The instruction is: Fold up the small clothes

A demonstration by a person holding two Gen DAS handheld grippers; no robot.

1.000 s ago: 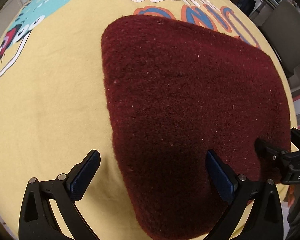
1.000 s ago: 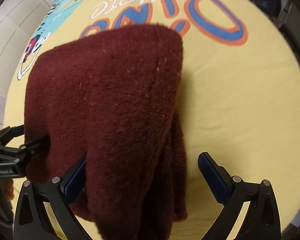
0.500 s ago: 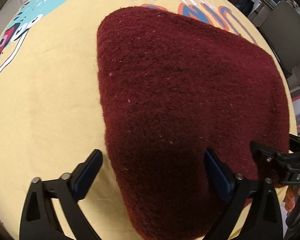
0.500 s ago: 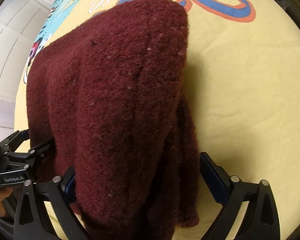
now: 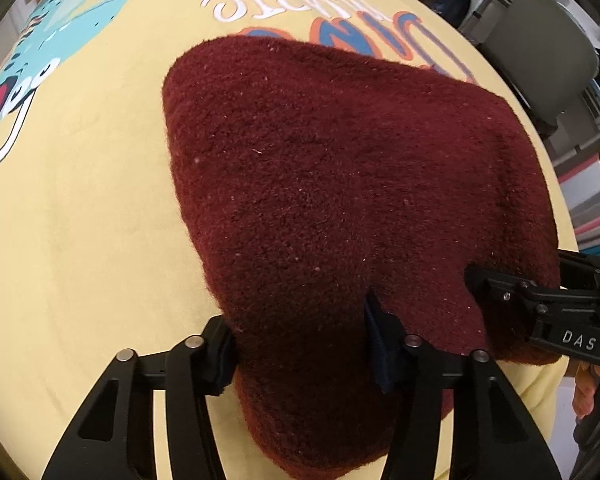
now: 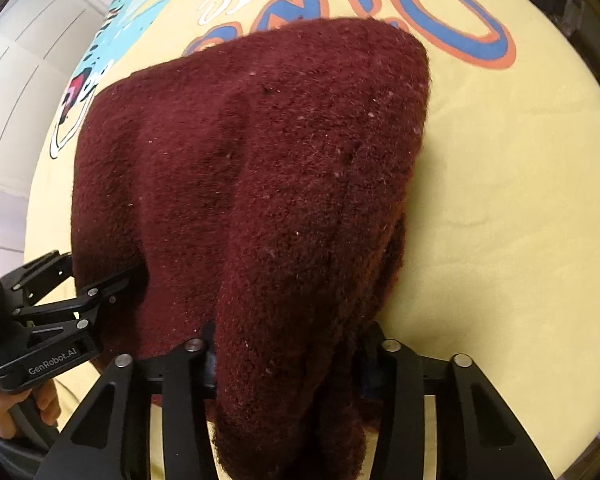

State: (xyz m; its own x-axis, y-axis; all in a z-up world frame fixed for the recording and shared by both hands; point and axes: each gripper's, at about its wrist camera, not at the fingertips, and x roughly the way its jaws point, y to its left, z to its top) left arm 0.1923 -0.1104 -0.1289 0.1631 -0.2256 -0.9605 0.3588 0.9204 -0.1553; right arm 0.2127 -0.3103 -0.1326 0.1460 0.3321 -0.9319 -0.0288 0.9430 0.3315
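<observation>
— Clamping the near edge of the maroon fleece garment (image 5: 340, 180) with the left gripper (image 5: 300, 346). 2 fingers drawn in tight against a thick fold, blue pads pressed into the pile on both sides.

— Same on the other side? Asking about the right gripper (image 6: 286, 358).

— Closed as well, on a bunched, hanging part of the garment's right edge. Pinched between both fingers, with a lump of fleece drooping below them toward the camera.

— And where does the garment sit?

— Lies on the yellow printed cloth (image 5: 80, 220) spread over the bench, far edge flat against it, near edge raised in both grips. Covers part of the blue and orange lettering (image 6: 460, 32) at the far side. Looks doubled over, with 1 rounded corner at the far left in the left wrist view.

— Grippers close together?

— Side by side along the same near edge. Seen from the left wrist, right gripper at the right border, marked DAS, tips touching the fleece. Seen from the right wrist, left gripper at the lower left, marked GenRobot.AI, tips tucked under the fleece edge.

— Anything else in view?

— Turquoise dinosaur print (image 5: 60, 40) on the far left of the yellow cloth, well apart from the garment. Grey chair (image 5: 540, 60) beyond the bench's far right edge. Left hand (image 6: 4, 412) wrapped around its handle, partly cut off by the frame.
</observation>
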